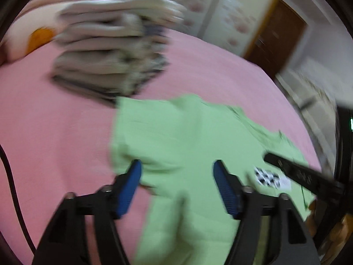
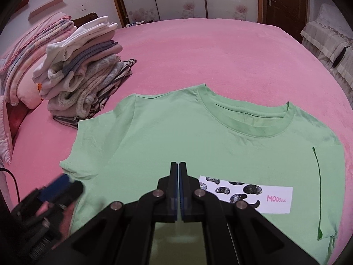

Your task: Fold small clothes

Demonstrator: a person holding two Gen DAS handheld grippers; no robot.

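Observation:
A light green T-shirt (image 2: 176,137) lies front up on the pink bed (image 2: 220,55), collar (image 2: 249,128) towards the far side, with a white printed patch (image 2: 247,194) on its chest. My right gripper (image 2: 178,165) is shut with nothing visible between its pads, over the shirt's chest just left of the patch. My left gripper (image 1: 176,167) stands open above the shirt's left edge, with only cloth lying below its blue pads (image 1: 132,183). The left wrist view is blurred. In it the green T-shirt (image 1: 187,132) fills the middle and the right gripper (image 1: 273,158) reaches in from the right.
A tall stack of folded clothes (image 2: 83,77) stands on the bed just beyond the shirt's left shoulder, blurred as the stack of folded clothes (image 1: 103,50) in the left wrist view. Pillows (image 2: 22,66) lie at the far left. A black cable (image 1: 11,176) hangs at the left edge.

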